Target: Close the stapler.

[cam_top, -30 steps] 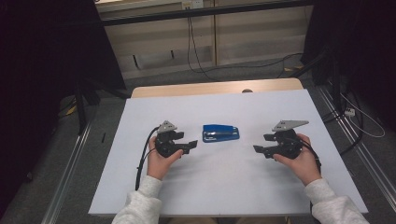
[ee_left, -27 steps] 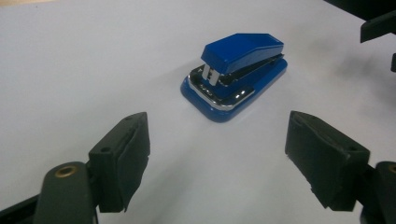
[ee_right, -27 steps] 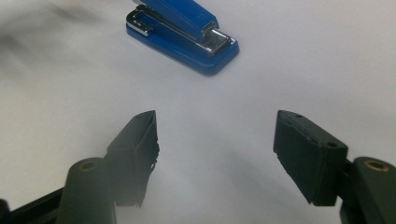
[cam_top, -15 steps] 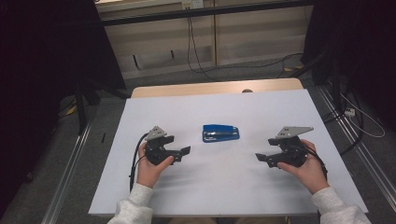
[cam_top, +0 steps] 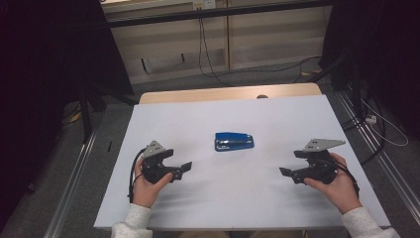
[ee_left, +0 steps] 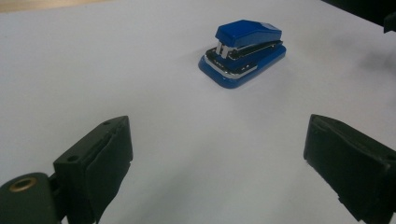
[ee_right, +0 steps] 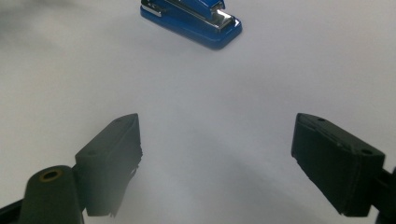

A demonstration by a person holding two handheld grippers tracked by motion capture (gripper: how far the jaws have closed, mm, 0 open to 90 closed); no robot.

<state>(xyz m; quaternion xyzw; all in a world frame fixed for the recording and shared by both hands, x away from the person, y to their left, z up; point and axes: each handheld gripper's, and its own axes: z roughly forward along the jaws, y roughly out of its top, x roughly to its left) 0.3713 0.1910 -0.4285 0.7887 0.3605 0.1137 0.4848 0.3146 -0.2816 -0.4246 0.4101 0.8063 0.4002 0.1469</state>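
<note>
midway between both grippers on the bench lies the blue stapler, long axis crosswise. left gripper sits nearer than right gripper; both released, empty.

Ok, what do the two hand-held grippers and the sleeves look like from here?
Both are black. The left hand-held gripper carries a grey three-cornered plate on top and trails a black cable; the right hand-held gripper has a larger grey plate. Their jaws are blocky black pads, with a brass-coloured eyelet near the base. The sleeves are light grey knit with ribbed cuffs.
</note>
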